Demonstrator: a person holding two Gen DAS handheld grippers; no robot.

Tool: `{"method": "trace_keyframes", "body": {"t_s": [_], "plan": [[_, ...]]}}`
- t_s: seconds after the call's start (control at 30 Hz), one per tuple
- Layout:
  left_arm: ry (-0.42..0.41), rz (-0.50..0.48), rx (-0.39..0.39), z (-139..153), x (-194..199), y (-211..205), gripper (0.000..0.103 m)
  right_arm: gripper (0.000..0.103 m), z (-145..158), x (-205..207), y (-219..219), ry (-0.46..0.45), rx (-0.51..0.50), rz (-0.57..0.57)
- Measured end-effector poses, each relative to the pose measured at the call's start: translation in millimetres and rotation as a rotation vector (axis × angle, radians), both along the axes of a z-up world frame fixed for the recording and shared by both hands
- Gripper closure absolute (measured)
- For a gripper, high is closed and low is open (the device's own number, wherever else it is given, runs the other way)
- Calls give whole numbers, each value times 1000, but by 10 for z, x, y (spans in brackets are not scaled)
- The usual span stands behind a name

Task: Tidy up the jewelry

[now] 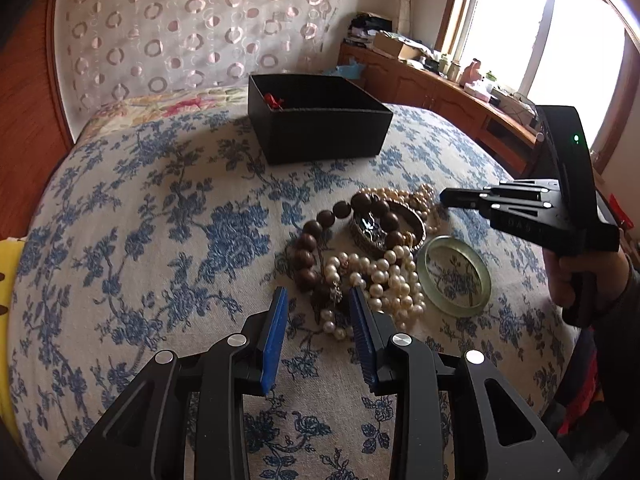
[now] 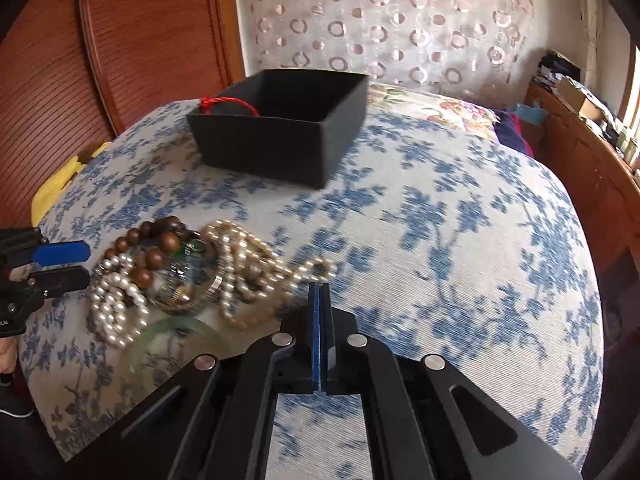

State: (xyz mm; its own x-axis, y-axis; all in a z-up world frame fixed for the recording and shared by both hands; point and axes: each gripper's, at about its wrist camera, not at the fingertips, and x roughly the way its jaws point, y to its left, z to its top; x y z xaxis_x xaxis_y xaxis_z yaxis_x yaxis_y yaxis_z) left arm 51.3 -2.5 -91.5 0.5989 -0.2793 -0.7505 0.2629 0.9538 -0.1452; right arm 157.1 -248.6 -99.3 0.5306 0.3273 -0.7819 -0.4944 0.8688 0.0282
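- My left gripper [image 1: 318, 300] is partly open, holding nothing, fingers straddling the near edge of the tangled pile: white pearl strand [image 1: 384, 280] over the brown wooden bead bracelet [image 1: 316, 240].
- My right gripper [image 2: 320, 292] is fully closed; a cream pearl necklace [image 2: 248, 264] loops right at its tip, but I can't tell if it's pinched.
- Risk: strands are knotted, so lifting one likely drags the others or the green jade bangle [image 1: 454, 276] off the bedspread [image 1: 160, 220].
- Only the right view shows a red cord [image 2: 218, 103] draped over the rim of the black box [image 2: 280, 136]; the left view shows bangle whole.
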Motion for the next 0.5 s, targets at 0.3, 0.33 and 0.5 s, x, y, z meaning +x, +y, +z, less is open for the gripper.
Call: {"method": "trace_keyframes", "body": {"t_s": [0.3, 0.33, 0.5], "plan": [[7, -10, 4, -48, -2, -41, 73, 102, 92, -54, -22, -23, 47, 8], [9, -10, 0, -48, 17, -36, 75, 102, 106, -74, 7, -28, 51, 18], [19, -12, -15, -96, 31, -17, 82, 102, 131, -138, 109, -34, 54, 42]]}}
